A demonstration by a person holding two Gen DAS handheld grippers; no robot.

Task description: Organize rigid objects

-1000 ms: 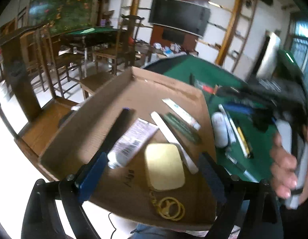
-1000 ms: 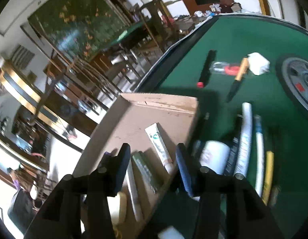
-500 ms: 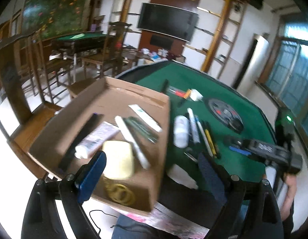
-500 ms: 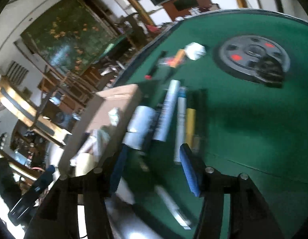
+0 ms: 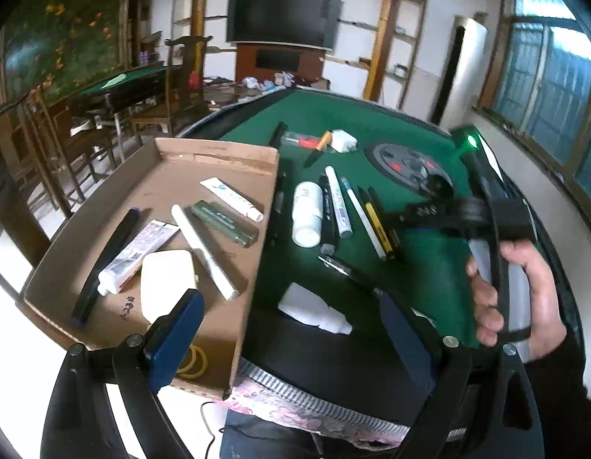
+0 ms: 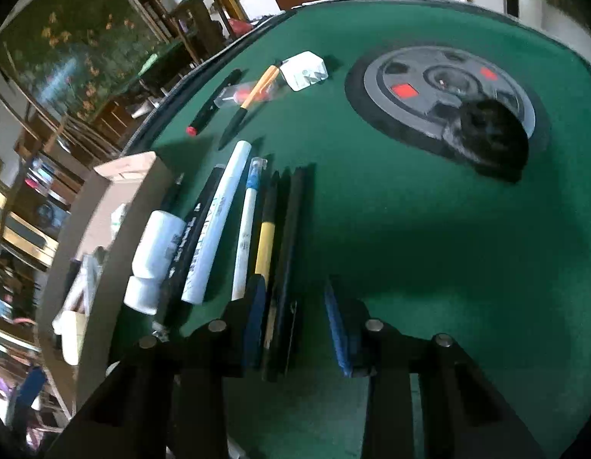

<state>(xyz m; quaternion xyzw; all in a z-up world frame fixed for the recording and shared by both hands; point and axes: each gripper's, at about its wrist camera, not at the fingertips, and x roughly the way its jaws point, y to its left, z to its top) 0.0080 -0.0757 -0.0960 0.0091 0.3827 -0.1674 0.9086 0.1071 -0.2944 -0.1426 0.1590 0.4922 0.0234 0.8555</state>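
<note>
A cardboard tray [image 5: 257, 157] lies at the left of the green table and holds tubes, a white stick, a green bar and a pale soap-like block [image 5: 167, 281]. Beside it on the felt lie a white bottle [image 5: 307, 212] and a row of pens and markers [image 5: 356, 210]. My left gripper [image 5: 291, 338] is open and empty above the tray's near right edge. My right gripper [image 6: 295, 319] is open, low over the felt, with a black pen [image 6: 288, 260] and a yellow-banded pen [image 6: 265, 243] running between its fingers. The bottle [image 6: 158, 250] lies left of it.
A round grey disc with red marks [image 6: 414, 88] sits in the table's middle with a black object on it. A white charger [image 6: 305, 70], an orange pen and a black pen with a red end lie at the far side. A white packet [image 5: 314, 311] lies near the front edge. Wooden chairs stand behind.
My left gripper has swung right, from over the tray to its right edge. My right gripper has moved from the tray down and right onto the row of pens.
</note>
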